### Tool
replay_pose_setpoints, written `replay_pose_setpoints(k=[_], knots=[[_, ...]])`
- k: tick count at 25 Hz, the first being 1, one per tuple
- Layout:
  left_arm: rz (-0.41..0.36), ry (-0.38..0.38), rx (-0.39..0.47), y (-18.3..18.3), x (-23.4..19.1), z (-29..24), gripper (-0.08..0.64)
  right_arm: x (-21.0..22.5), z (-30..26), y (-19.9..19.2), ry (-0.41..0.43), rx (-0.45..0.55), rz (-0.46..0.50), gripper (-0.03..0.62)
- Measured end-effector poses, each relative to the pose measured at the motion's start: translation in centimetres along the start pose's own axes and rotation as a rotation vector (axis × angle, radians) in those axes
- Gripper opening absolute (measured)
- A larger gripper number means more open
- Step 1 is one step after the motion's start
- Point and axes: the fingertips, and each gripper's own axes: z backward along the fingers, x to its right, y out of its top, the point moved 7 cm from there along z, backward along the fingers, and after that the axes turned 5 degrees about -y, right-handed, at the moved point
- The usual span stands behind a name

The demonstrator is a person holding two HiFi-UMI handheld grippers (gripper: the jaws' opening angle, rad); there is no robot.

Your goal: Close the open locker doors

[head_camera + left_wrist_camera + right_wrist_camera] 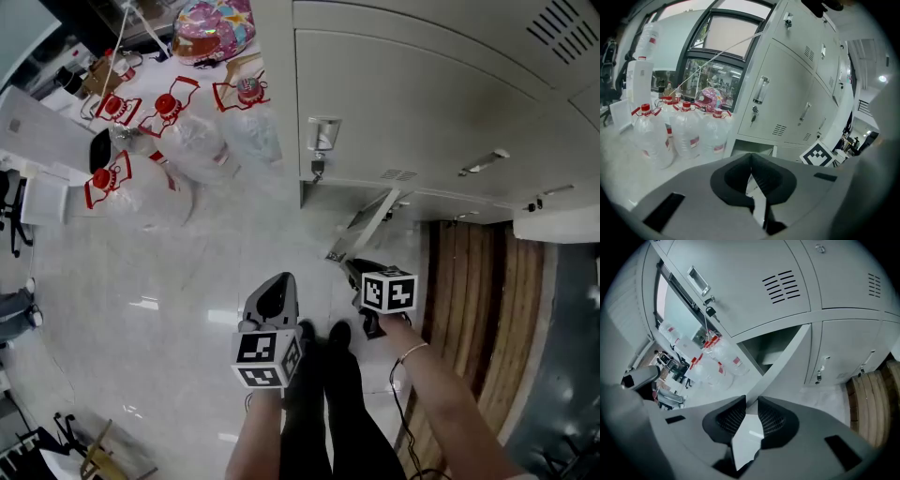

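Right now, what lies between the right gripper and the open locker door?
Only bare floor, in the head view; the right gripper is close to the open locker door.

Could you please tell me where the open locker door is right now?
In the head view, the open locker door juts from the bottom row of lockers, right of centre, just beyond the right gripper.
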Motion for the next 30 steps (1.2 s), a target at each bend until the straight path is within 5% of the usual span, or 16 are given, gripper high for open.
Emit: replay_pose_setpoints(k=[11, 30], knots=[[0.021, 0.016, 0.01, 1.9, -4.2, -1.5, 0.02, -4.2, -4.6, 4.6, 0.02, 0.021, 0.036, 0.077], [0.04, 0.031, 0.011, 4.2, -10.3, -4.3, 0.02, -6.3, -11.6, 12.9, -0.077, 0.057, 0.163, 0.037]])
